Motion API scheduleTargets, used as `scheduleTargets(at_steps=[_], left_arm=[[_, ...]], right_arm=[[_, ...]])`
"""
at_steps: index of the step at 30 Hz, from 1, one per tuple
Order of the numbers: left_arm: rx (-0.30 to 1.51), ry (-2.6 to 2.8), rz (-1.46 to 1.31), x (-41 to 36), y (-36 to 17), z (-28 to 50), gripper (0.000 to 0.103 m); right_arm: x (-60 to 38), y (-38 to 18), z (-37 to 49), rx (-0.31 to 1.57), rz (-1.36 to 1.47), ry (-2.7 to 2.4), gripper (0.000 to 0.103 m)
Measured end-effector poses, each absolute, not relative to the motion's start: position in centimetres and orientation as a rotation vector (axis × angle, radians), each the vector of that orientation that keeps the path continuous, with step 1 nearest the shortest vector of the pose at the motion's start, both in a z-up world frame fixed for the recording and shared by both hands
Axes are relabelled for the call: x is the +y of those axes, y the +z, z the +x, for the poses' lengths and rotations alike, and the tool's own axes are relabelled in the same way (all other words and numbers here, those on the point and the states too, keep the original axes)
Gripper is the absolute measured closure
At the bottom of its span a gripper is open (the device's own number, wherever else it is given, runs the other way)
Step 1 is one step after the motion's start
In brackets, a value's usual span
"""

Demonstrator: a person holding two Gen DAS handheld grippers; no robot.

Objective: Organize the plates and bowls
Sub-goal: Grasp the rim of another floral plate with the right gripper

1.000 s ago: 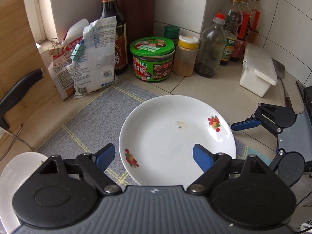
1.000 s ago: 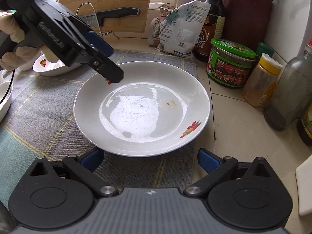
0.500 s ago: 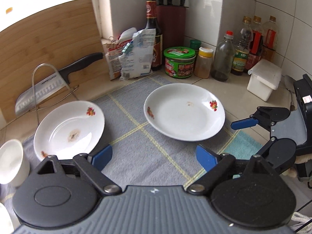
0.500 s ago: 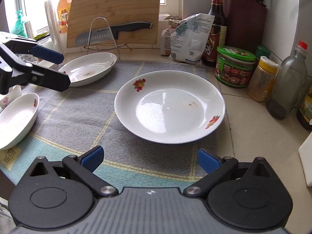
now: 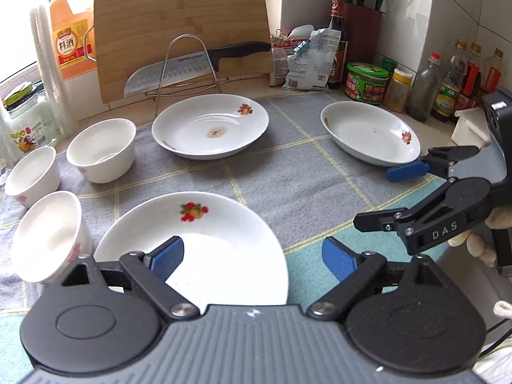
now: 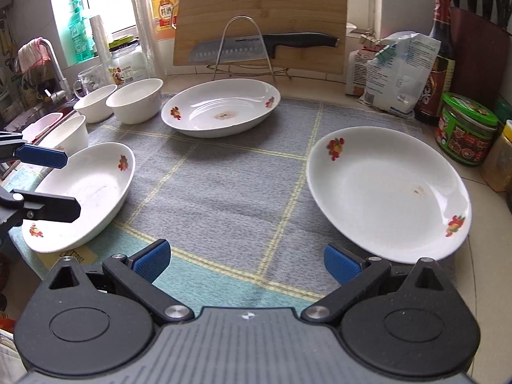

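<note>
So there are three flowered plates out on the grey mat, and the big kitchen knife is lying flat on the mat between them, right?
Not quite. The three plates do sit on the grey mat, but the knife rests in a wire rack against the cutting board, as the right wrist view shows.

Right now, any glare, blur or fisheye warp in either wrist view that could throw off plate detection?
Left wrist view: window blown out; near plate a little soft, its fruit print smeared; cutting board edges bowed by the fisheye. Right wrist view: sharper; window sheen on the right plate and the back plate; window overexposed, corners vignetted.
</note>
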State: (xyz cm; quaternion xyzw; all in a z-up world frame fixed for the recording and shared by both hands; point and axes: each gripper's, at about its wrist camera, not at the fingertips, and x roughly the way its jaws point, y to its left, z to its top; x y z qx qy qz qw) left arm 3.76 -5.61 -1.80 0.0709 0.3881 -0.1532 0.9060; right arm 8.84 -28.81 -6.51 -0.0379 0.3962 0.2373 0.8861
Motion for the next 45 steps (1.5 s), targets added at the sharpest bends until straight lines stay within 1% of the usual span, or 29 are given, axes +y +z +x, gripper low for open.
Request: scheduleTargets(at_steps=[7,16,21,28,31,32,45], left_arm=[[0.798,-0.305,0.197,-1.5,-2.0,1.1,0.01],[0.857,-0.348,0.2,3.7,-3.9,-0.5,0.01],[0.88,-0.424,0.228,4.2,-5.6,0.0,0.01],[0.859,-0.495,0.259,4.3,-7.3,1.0,0.009],[0.842,-0.509,0.258,4.4,-7.6,1.3,0.004],[0.839,-0.511,0.257,4.5,-7.8,1.4,0.001],[0.786,-0.563,0.256,4.5,-8.2,2.3,0.0]], right_arm=[[-23.8,-6.4,8.5,0.832,-0.094,0.532,0.0],[-19.0,-6.2,8.6,0.845,-0.075,0.536,0.0],[-17.4,-6.1,8.1,0.863,-0.074,0.517,0.0],[-16.4,-6.7,8.1,0.915,-0.059,0.501,0.0],[-16.1,-6.9,8.3,0.941,-0.025,0.504,0.0],[-16.0,-7.0,8.5,0.951,-0.009,0.503,0.0],[-13.7,-8.3,10.1,1.045,0.014,0.492,0.0]])
